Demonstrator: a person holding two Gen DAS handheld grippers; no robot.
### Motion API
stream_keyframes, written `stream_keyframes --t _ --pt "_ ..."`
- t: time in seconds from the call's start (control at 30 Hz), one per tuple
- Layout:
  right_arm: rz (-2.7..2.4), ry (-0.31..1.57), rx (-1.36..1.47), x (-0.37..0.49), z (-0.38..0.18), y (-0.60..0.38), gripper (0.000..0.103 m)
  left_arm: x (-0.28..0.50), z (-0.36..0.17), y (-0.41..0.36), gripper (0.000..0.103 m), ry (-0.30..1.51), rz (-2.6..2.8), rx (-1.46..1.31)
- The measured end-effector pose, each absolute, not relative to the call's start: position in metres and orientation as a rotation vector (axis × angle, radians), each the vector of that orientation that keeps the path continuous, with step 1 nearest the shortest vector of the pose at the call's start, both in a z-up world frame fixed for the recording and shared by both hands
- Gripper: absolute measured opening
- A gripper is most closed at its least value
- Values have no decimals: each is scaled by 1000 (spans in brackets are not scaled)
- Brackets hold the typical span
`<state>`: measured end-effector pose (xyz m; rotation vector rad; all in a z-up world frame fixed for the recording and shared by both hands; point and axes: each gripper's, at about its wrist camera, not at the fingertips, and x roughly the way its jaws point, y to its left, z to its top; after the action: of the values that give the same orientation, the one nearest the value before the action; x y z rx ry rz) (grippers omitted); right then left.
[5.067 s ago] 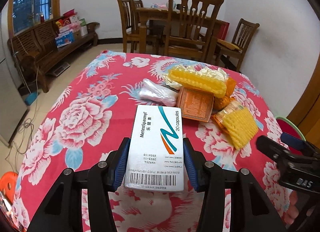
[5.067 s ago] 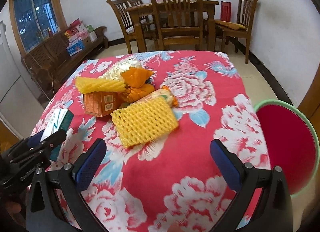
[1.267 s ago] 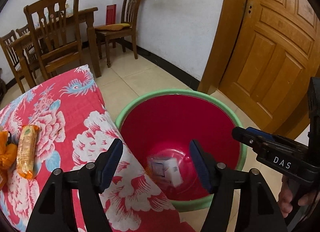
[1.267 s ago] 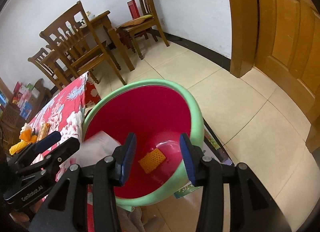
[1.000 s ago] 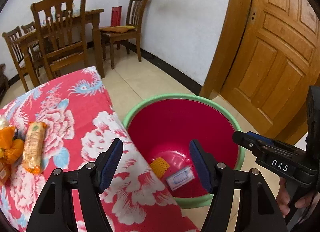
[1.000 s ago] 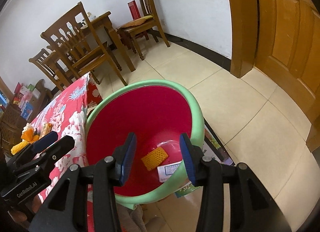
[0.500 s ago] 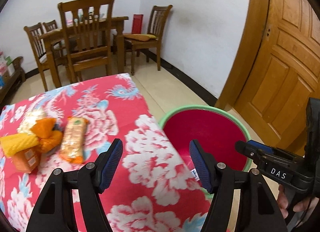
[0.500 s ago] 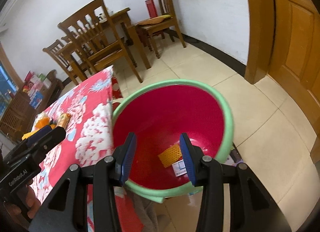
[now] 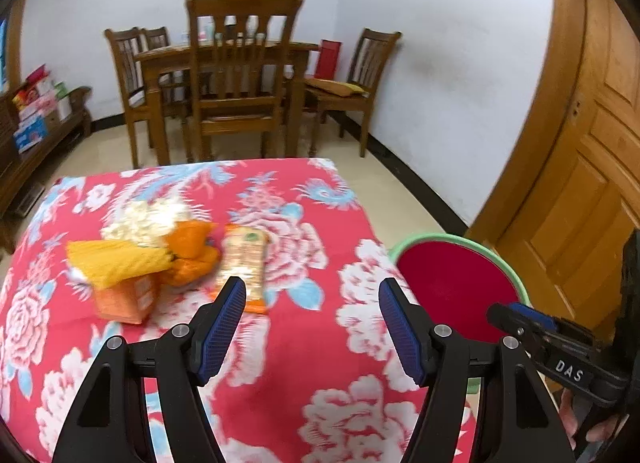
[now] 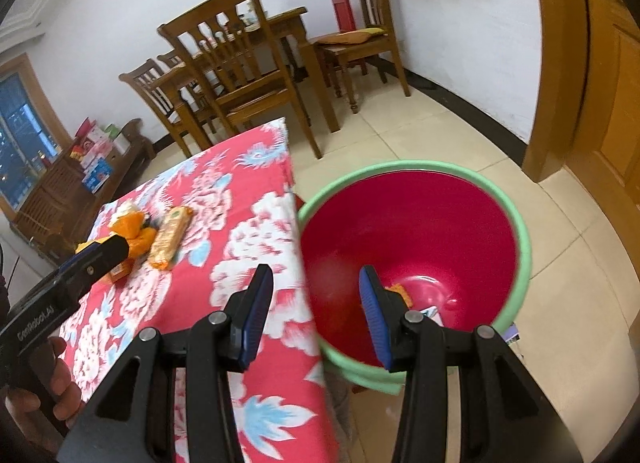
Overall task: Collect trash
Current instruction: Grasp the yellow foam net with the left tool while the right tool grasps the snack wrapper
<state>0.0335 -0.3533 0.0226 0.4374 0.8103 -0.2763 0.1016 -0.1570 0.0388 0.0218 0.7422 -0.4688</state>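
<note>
My left gripper (image 9: 311,295) stands open and empty above the red floral tablecloth (image 9: 304,395). Ahead of it lie a biscuit packet (image 9: 244,259), an orange bag (image 9: 188,251), a yellow foam net (image 9: 116,263), an orange box (image 9: 128,299) and a whitish wrapper (image 9: 144,219). My right gripper (image 10: 316,279) is open with nothing in it, over the table's edge beside the red basin (image 10: 520,215). At the basin's bottom lie a yellow net piece (image 10: 400,291) and a white box (image 10: 432,311), partly hidden by my finger. The basin (image 9: 452,283) stands right of the table.
A wooden dining table with chairs (image 9: 240,75) stands beyond the cloth-covered table. A wooden door (image 9: 592,167) is on the right, and a bench with boxes (image 9: 32,115) on the left. Tiled floor (image 10: 460,135) surrounds the basin.
Both views have swung left from the basin toward the table. The white box that my left gripper held earlier now lies in the basin with the yellow net. The trash pile has come back into view.
</note>
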Motion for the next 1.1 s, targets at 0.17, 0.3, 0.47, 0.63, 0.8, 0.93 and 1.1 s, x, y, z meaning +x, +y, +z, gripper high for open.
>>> stream_keyframes --t 0.17,0.3,0.47,0.63,0.8,0.93,1.1 --pt "-228 820 422 45 24 -333 46 110 42 -131 70 739 -411 -9" --pt "-189 824 410 56 26 -317 46 118 46 -110 70 729 -366 -31" --pt "-152 828 391 71 27 -299 46 128 50 -86 70 719 -314 -43" --pt "-120 838 377 85 25 -283 46 139 55 -62 70 708 -265 -65" --pt "-90 851 367 98 22 -270 47 150 55 -43 70 706 -220 -87" --pt "-70 861 359 110 19 -262 50 160 51 -31 70 713 -189 -96" --pt "-46 888 339 126 11 -247 50 172 42 -19 70 732 -168 -108"
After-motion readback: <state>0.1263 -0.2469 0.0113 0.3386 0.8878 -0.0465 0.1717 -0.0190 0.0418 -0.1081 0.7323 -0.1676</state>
